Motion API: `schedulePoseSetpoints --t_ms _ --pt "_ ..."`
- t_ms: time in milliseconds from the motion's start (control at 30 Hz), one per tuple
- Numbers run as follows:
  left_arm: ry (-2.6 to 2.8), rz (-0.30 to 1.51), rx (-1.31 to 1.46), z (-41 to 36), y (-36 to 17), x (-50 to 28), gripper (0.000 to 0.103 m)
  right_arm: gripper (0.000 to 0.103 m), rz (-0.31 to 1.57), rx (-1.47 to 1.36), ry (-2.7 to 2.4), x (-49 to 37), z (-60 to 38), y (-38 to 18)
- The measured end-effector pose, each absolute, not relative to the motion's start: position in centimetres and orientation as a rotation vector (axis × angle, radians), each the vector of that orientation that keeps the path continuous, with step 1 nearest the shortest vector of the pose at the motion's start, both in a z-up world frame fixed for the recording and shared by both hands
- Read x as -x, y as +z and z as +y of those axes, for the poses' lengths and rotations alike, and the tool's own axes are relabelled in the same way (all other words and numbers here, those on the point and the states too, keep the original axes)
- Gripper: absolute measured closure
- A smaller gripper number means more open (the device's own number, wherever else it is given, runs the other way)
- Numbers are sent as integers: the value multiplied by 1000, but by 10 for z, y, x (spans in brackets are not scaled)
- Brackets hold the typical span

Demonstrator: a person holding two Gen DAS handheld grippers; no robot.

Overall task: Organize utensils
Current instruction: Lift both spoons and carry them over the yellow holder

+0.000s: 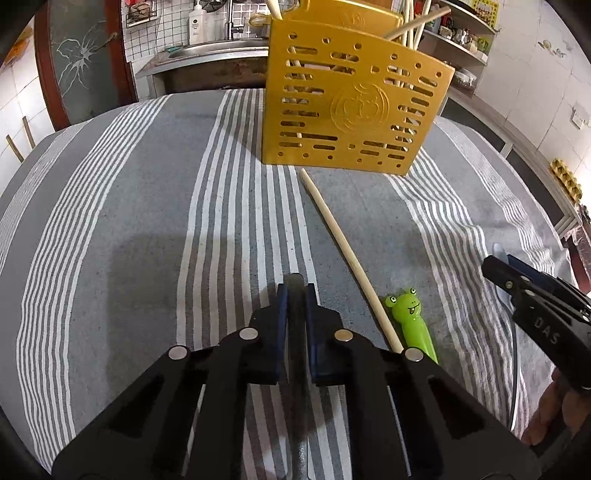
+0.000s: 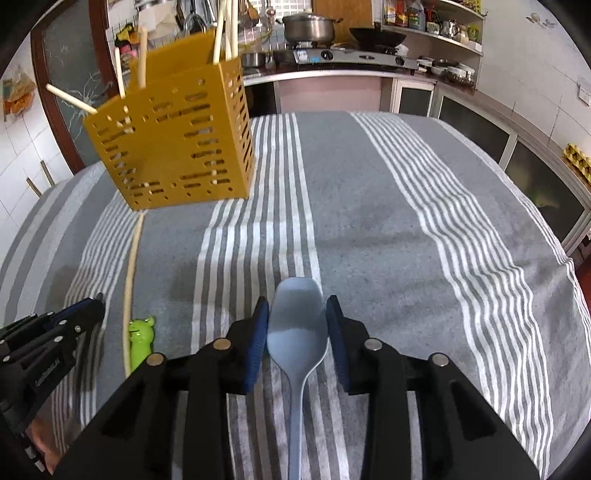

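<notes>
A yellow slotted utensil holder point(image 1: 351, 99) stands on the striped cloth and holds several wooden chopsticks; it also shows in the right wrist view point(image 2: 177, 140). A loose wooden chopstick point(image 1: 347, 254) lies in front of it, beside a green frog-headed utensil point(image 1: 410, 317). My left gripper point(image 1: 295, 288) is shut on a thin dark metal utensil handle point(image 1: 296, 332). My right gripper point(image 2: 297, 314) has its blue pads on both sides of a pale blue spoon point(image 2: 297, 321), whose bowl points forward above the cloth.
The grey and white striped tablecloth point(image 2: 388, 221) covers the table. A sink counter point(image 1: 214, 51) lies behind it in the left view. A stove with a pot point(image 2: 310, 26) and shelves stand behind it in the right view.
</notes>
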State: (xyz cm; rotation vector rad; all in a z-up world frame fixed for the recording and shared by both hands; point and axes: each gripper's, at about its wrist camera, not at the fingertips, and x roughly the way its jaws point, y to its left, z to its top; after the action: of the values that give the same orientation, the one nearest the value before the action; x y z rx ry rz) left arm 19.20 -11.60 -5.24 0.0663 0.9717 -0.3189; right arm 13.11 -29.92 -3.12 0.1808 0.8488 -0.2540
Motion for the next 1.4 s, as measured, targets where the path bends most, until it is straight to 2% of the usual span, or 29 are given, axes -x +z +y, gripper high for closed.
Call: schedulePoseSetpoints --t_ms 600,867,1400 --pt "-290 704 7 -78 10 -157 95 71 535 -175 -201 -76 -290 33" --pt "-260 564 -3 -70 33 -143 95 71 450 -139 -199 -71 -280 41" --pt "-255 488 14 -59 43 -148 95 71 367 -112 -202 -74 -268 49"
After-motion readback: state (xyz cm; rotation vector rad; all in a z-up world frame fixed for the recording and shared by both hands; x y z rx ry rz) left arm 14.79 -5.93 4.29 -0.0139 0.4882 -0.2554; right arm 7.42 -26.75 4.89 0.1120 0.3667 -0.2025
